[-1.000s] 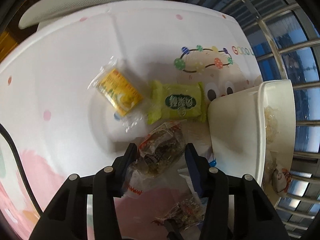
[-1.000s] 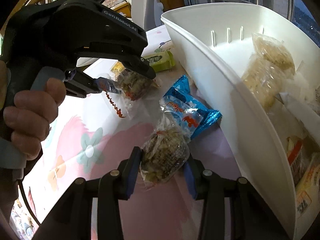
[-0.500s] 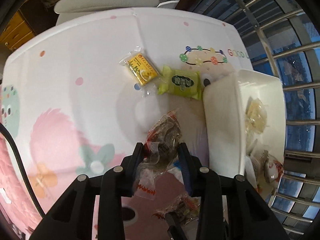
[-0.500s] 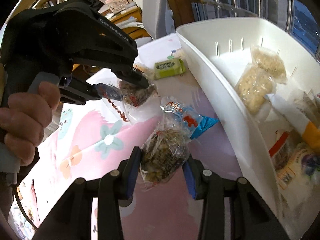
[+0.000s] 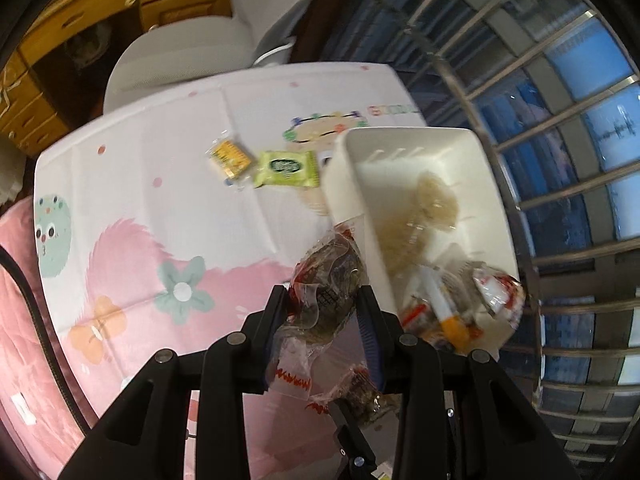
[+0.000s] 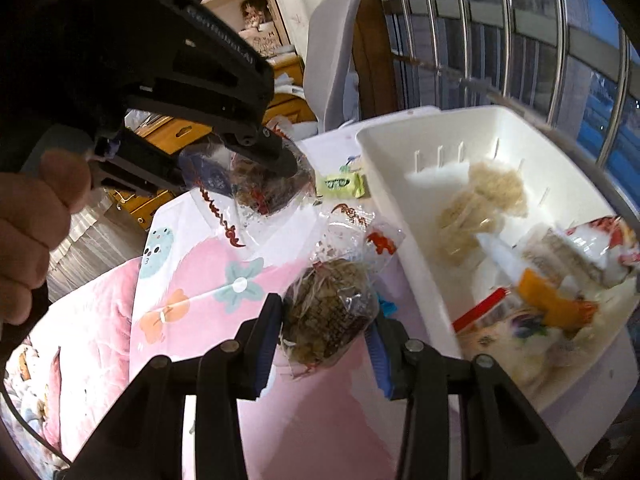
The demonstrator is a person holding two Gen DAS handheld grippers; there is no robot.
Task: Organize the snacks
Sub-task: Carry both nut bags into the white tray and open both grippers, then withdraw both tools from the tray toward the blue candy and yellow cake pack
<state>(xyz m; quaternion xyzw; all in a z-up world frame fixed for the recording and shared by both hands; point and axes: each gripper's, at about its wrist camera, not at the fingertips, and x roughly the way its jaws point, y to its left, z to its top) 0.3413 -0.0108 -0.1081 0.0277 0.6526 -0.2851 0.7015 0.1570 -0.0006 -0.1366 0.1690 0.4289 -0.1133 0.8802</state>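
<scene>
The left gripper [image 5: 324,312] is clamped on a clear-wrapped dark snack [image 5: 326,280], lifted above the pink patterned tablecloth [image 5: 132,208]. The right gripper [image 6: 326,330] pinches a similar brown snack packet [image 6: 328,308], also off the table. Just beside both stands the white bin [image 6: 384,184], with pale rice cakes [image 6: 480,196] and other packets inside. Farther off, a green packet [image 5: 288,168] and a yellow packet [image 5: 230,158] lie side by side on the cloth.
</scene>
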